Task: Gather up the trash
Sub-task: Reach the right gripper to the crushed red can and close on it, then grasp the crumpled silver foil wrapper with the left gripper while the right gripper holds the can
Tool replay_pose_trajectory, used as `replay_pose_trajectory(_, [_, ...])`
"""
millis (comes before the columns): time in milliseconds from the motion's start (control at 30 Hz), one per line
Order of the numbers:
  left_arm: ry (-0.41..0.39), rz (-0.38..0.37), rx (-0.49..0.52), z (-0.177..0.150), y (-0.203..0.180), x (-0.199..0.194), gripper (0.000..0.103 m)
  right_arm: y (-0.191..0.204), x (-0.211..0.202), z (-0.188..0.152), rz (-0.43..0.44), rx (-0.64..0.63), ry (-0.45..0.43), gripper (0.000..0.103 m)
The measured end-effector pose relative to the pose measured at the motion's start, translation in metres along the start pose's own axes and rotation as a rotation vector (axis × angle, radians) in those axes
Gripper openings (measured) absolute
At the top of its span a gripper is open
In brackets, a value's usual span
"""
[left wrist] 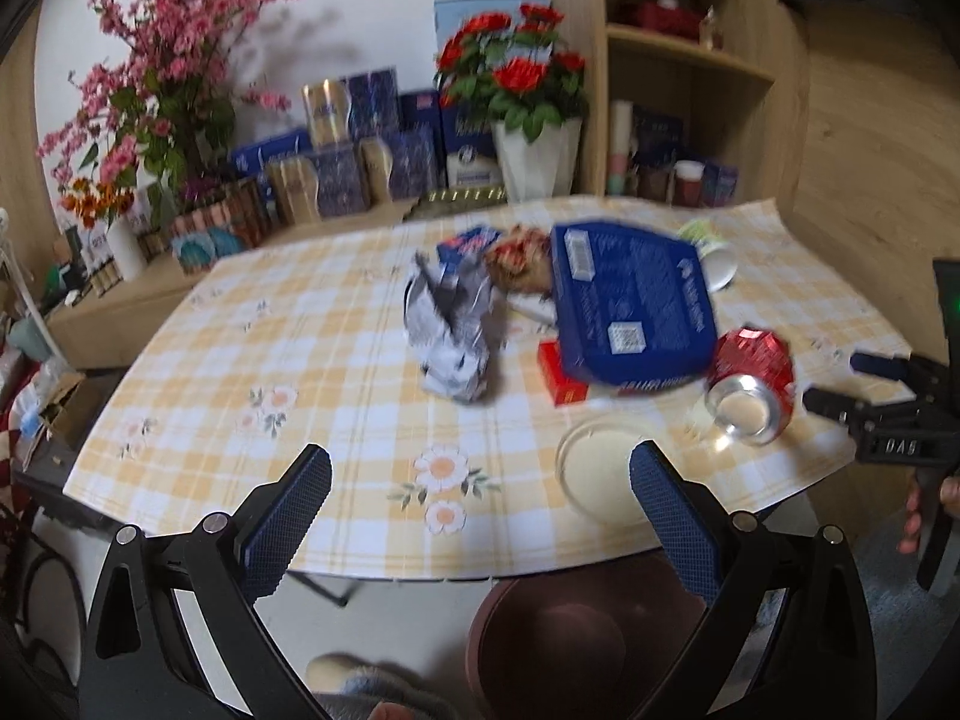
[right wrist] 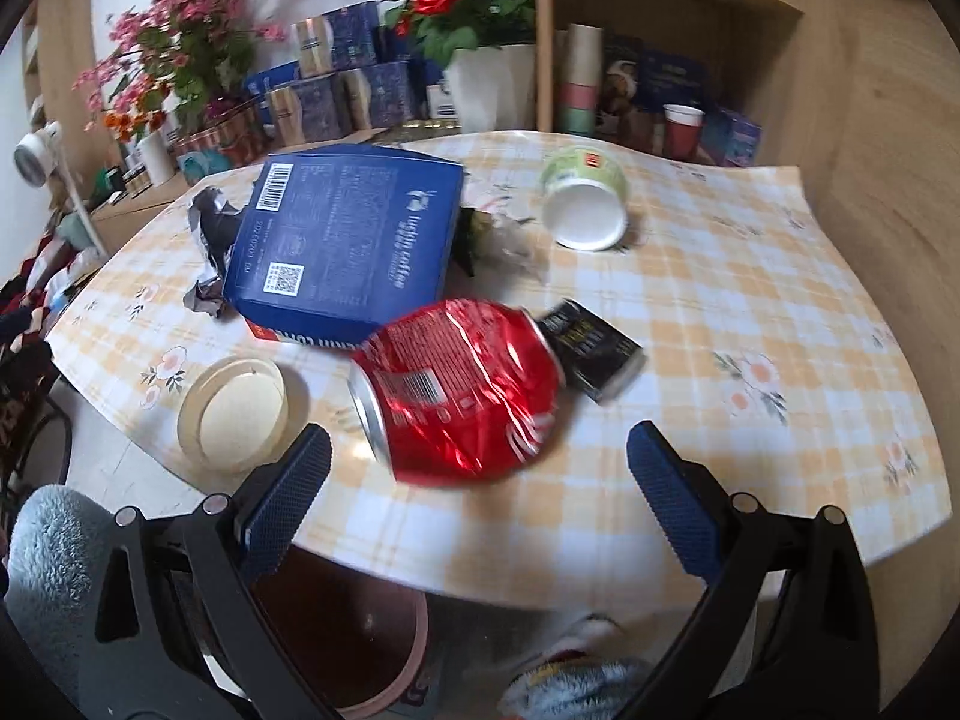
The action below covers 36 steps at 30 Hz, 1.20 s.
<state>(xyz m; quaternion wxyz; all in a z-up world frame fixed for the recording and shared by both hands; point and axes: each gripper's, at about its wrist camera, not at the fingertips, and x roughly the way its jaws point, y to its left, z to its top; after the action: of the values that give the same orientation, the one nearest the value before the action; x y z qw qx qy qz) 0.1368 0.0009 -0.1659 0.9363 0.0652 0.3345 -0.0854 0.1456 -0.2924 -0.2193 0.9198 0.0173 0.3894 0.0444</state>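
Trash lies on a checked tablecloth (left wrist: 336, 396). A crushed red can (right wrist: 462, 402) lies on its side just ahead of my open, empty right gripper (right wrist: 480, 480); the can also shows in the left wrist view (left wrist: 750, 384). A blue coffee box (right wrist: 354, 246) (left wrist: 630, 300) lies behind it on a small red box (left wrist: 561, 378). Crumpled silver foil (left wrist: 453, 330), a clear plastic lid (left wrist: 600, 471) (right wrist: 237, 414), a tipped green paper cup (right wrist: 585, 198) and a small black packet (right wrist: 591, 351) lie around. My left gripper (left wrist: 480, 504) is open and empty at the near table edge. A brown bin (left wrist: 576, 642) (right wrist: 348, 642) stands below.
Flower pots (left wrist: 534, 120), blue boxes (left wrist: 336, 168) and a wooden shelf (left wrist: 690, 78) stand behind the table. My right gripper's body (left wrist: 888, 420) shows at the right edge of the left wrist view. Slippers (left wrist: 372, 684) are on the floor.
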Motion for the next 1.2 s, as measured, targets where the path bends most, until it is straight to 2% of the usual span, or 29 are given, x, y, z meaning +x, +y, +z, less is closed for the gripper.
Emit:
replay_pose_trajectory(133, [0.05, 0.025, -0.041, -0.006, 0.005, 0.015, 0.098, 0.012, 0.017, 0.009, 0.021, -0.069, 0.011, 0.097])
replay_pose_trajectory(200, [0.047, 0.065, -0.042, -0.009, 0.006, 0.019, 0.098, 0.022, 0.023, 0.01, 0.026, -0.125, 0.005, 0.097])
replay_pose_trajectory(300, [0.037, 0.071, -0.048, -0.011, 0.008, 0.021, 0.098, 0.033, 0.031, 0.006, -0.005, -0.185, 0.002, 0.094])
replay_pose_trajectory(333, [0.037, 0.061, -0.055, -0.012, 0.009, 0.021, 0.098, 0.036, 0.034, 0.005, -0.007, -0.199, 0.003, 0.084])
replay_pose_trajectory(400, [0.041, 0.042, -0.073, -0.014, 0.01, 0.023, 0.098, 0.039, 0.043, 0.003, -0.003, -0.206, 0.023, 0.07])
replay_pose_trajectory(567, [0.062, 0.007, -0.092, -0.016, 0.009, 0.028, 0.097, 0.036, 0.052, 0.003, -0.028, -0.148, 0.043, 0.047])
replay_pose_trajectory(633, [0.064, 0.019, -0.103, -0.016, 0.009, 0.029, 0.097, 0.037, 0.05, 0.002, -0.015, -0.136, 0.034, 0.029])
replay_pose_trajectory(700, [0.074, 0.0, -0.123, -0.016, 0.01, 0.031, 0.094, 0.04, 0.045, 0.003, -0.024, -0.151, 0.014, 0.026])
replay_pose_trajectory(833, [0.085, -0.034, -0.15, -0.019, 0.011, 0.032, 0.072, 0.039, 0.029, 0.003, 0.016, -0.144, -0.03, 0.024])
replay_pose_trajectory(1033, [0.085, -0.06, -0.181, -0.014, 0.015, 0.033, 0.066, 0.042, 0.009, 0.003, 0.025, -0.161, -0.079, 0.023])
replay_pose_trajectory(1200, [0.072, -0.084, -0.223, 0.008, 0.029, 0.048, 0.066, 0.042, 0.0, 0.006, 0.031, -0.157, -0.107, 0.023])
